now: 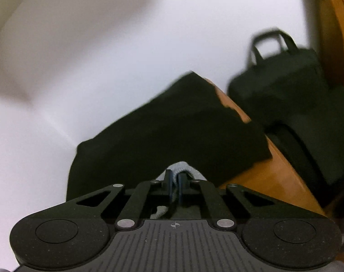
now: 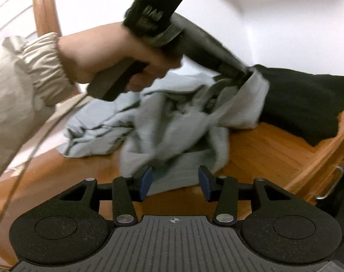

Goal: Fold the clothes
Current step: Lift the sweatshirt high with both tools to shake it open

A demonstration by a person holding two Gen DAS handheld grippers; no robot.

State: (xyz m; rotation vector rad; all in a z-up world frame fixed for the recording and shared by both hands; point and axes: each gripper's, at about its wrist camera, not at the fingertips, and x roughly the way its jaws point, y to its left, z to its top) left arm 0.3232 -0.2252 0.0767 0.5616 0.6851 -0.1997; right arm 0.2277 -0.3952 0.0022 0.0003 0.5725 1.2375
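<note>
Right wrist view: your left hand (image 2: 117,52) angles its claw (image 1: 176,181) down, pinched tight on the grey garment (image 2: 172,122). Your right claw (image 2: 175,181) sits half open just behind the cloth, gripping nothing.

A light grey garment (image 2: 172,122) lies crumpled and bunched on the wooden surface (image 2: 269,149), one edge lifted off it. Beside it, touching its raised edge, a black garment (image 2: 303,104) lies folded flat near the surface's edge.

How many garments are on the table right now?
2. A grey garment lies crumpled mid-table, one edge pinched by the left gripper. A black garment lies folded by the far right corner. Others may be hidden.
</note>
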